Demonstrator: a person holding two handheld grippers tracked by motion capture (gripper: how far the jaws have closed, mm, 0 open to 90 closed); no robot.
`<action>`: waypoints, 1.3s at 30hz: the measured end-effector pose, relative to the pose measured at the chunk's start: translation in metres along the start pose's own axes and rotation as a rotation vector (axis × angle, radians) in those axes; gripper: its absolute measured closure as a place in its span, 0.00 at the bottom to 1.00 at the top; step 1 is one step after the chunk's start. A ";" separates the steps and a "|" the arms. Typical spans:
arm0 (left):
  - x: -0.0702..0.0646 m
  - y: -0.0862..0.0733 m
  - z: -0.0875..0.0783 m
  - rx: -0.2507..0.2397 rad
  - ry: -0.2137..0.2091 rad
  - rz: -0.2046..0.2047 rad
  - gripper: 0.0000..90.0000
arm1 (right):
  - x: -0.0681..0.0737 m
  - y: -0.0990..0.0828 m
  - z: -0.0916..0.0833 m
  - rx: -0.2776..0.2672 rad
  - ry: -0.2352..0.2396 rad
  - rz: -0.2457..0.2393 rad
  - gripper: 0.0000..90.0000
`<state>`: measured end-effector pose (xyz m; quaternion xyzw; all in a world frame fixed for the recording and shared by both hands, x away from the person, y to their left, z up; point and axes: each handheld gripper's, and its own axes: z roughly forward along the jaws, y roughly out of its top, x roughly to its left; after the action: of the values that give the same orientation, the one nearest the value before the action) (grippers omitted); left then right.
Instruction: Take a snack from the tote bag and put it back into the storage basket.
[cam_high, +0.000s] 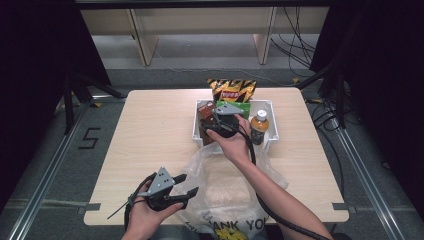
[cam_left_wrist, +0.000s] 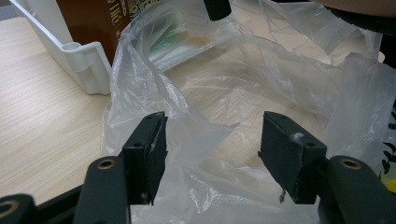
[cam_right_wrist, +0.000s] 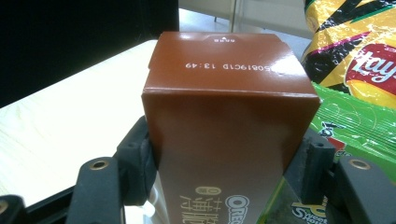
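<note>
Brown carton: an Oreo box (cam_right_wrist: 229, 126) stands upright in the white bin (cam_high: 270, 107), at its left end; the right gripper (cam_right_wrist: 224, 163) has a jaw pressed on each side of it, a firm hold across the narrow faces, likely so it can be lifted straight up.
Right gripper: seen from above (cam_high: 223, 119) reaching into the bin from the near side, clamped on the box.
Clear plastic: the shopping bag (cam_high: 220, 192) lies crumpled on the worktop (cam_high: 155, 135) just in front of the bin, its mouth turned towards it, probably to receive the goods.
Left gripper: jaws spread wide (cam_left_wrist: 212, 144), holding nothing; it hangs at the bag's mouth, bag film between and below the jaws, seemingly ready to pinch an edge and keep it open.
Other goods: yellow chip bag (cam_high: 232, 90) leans at the bin's far rim, green packet (cam_right_wrist: 359, 121) beside the box, bottle (cam_high: 259, 126) at the right end.
</note>
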<state>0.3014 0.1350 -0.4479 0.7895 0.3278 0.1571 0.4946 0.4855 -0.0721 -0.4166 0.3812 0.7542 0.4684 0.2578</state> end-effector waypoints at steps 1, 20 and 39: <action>0.000 0.000 0.000 0.000 0.000 0.000 0.45 | 0.000 0.000 0.000 0.001 -0.001 0.000 0.41; 0.003 0.001 -0.001 -0.003 0.006 -0.007 0.45 | 0.001 -0.001 -0.002 0.023 0.018 0.014 0.18; 0.008 0.014 -0.009 -0.100 0.033 -0.034 0.46 | 0.000 -0.003 -0.050 0.001 0.122 -0.004 0.19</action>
<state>0.3073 0.1426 -0.4315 0.7554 0.3407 0.1779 0.5307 0.4473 -0.0985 -0.3976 0.3505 0.7695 0.4898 0.2123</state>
